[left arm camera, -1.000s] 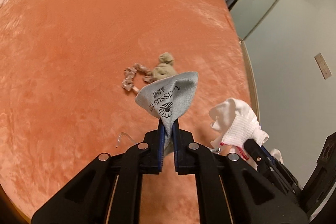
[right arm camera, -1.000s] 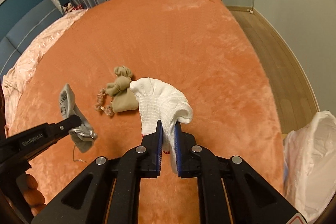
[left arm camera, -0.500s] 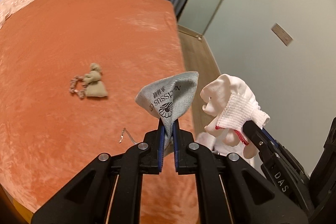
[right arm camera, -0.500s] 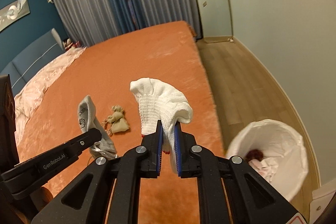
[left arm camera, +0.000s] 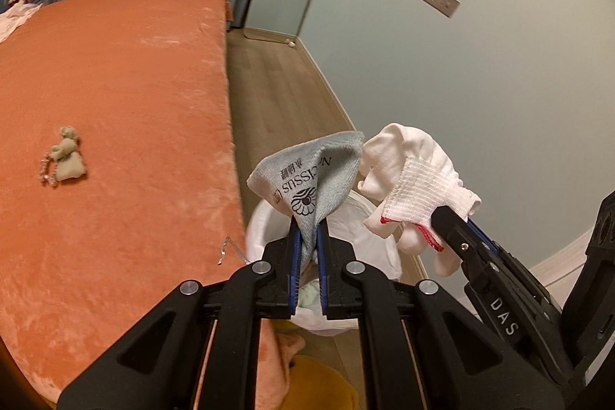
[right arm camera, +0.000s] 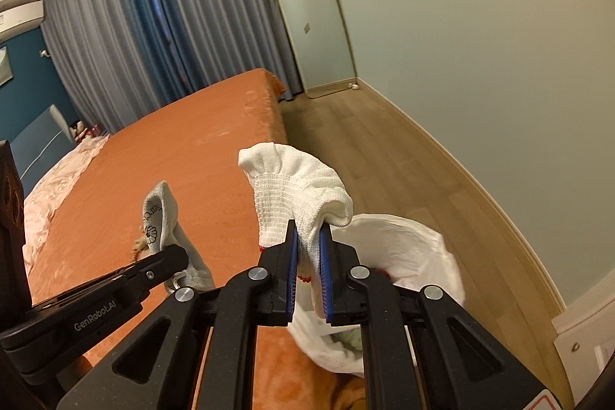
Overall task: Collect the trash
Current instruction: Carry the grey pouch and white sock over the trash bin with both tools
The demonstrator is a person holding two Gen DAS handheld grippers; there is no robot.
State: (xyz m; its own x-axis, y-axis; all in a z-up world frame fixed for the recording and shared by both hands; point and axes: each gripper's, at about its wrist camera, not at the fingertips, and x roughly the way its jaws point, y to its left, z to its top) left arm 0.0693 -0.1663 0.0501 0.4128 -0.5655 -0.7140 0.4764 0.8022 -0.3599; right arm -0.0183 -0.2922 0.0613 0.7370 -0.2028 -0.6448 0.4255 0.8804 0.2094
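Observation:
My left gripper (left arm camera: 306, 237) is shut on a grey cloth with black print (left arm camera: 307, 175) and holds it over the white-lined trash bin (left arm camera: 369, 244) beside the bed. My right gripper (right arm camera: 307, 241) is shut on a white knit glove with a red hem (right arm camera: 300, 195) just above the same bin (right arm camera: 407, 248). The glove also shows in the left wrist view (left arm camera: 415, 187), and the grey cloth in the right wrist view (right arm camera: 161, 218). A small tan drawstring pouch (left arm camera: 67, 160) lies on the orange bedspread (left arm camera: 115, 83).
The bin stands on the wood floor (right arm camera: 384, 148) between the bed edge and the pale wall (left arm camera: 461, 83). A tall mirror (right arm camera: 311, 18) leans at the far wall next to grey curtains (right arm camera: 153, 25). A thin wire piece (left arm camera: 226, 248) lies near the bed edge.
Both grippers have swung right off the bed with their cloth items and now hang over the trash bin. The pouch stays on the bedspread.

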